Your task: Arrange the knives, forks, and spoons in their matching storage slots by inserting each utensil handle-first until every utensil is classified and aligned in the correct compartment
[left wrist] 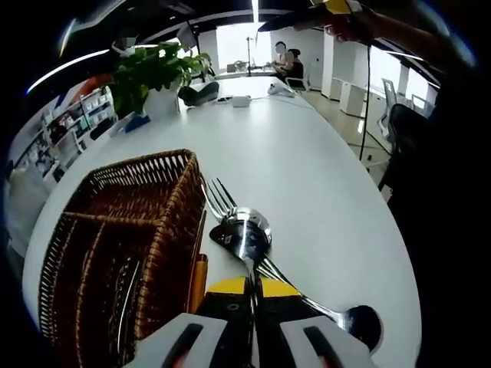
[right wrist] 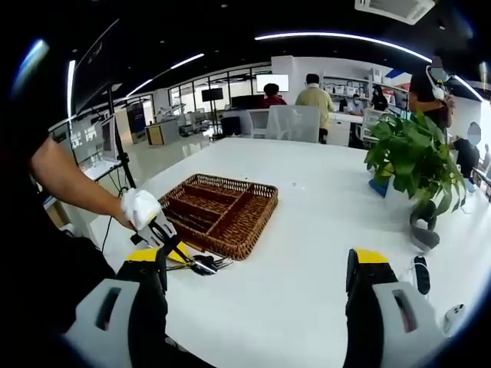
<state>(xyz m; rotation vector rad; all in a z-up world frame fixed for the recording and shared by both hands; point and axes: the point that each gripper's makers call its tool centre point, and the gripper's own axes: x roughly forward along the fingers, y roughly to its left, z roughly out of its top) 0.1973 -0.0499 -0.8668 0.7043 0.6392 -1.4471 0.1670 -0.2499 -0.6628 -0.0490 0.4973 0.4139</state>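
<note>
One spoon (left wrist: pixel 247 234) in left tool (left wrist: pixel 253 295)

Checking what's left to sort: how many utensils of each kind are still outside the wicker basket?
Forks: 1
Spoons: 2, one of them gripped in the left tongs
Total: 3

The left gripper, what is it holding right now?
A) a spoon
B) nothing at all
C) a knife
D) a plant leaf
A: in the left gripper view the left gripper is shut on a spoon, whose shiny bowl points away from the camera, over a fork lying on the white table beside the wicker basket.
</note>
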